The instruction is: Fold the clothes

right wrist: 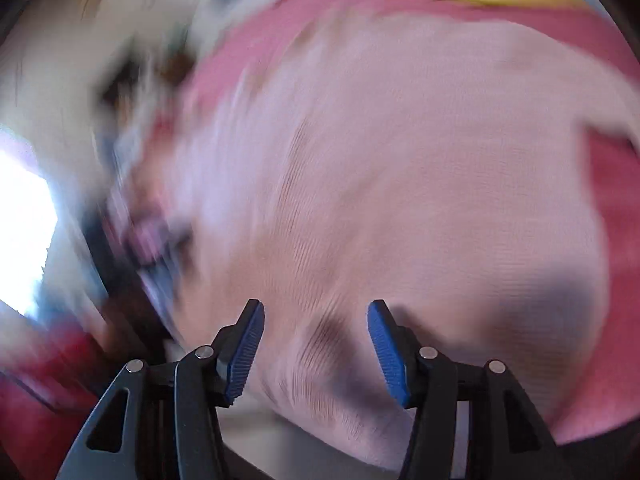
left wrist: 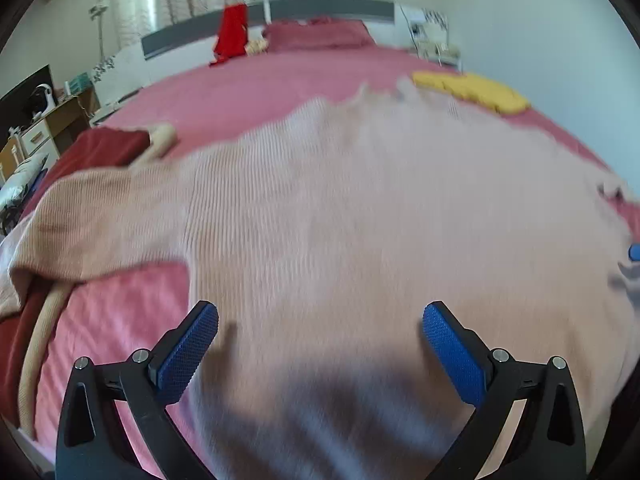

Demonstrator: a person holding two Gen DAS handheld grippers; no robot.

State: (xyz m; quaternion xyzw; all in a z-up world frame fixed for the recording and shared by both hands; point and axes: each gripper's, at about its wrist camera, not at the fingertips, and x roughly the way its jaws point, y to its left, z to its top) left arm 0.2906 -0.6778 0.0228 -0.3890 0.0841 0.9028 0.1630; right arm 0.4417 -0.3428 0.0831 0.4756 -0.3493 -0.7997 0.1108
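Left tool (left wrist: pixel 320 332), jaws wide and empty, above a pale pink knit sweater (left wrist: pixel 360 208) spread flat on the bed (left wrist: pixel 248 84). Right tool (right wrist: pixel 316 332), jaws partly open, also empty. The knit looks soft, light and stretchy; best pinched at hem or shoulder edges.

No readable text, labels or numbers anywhere (both views motion-blurred).
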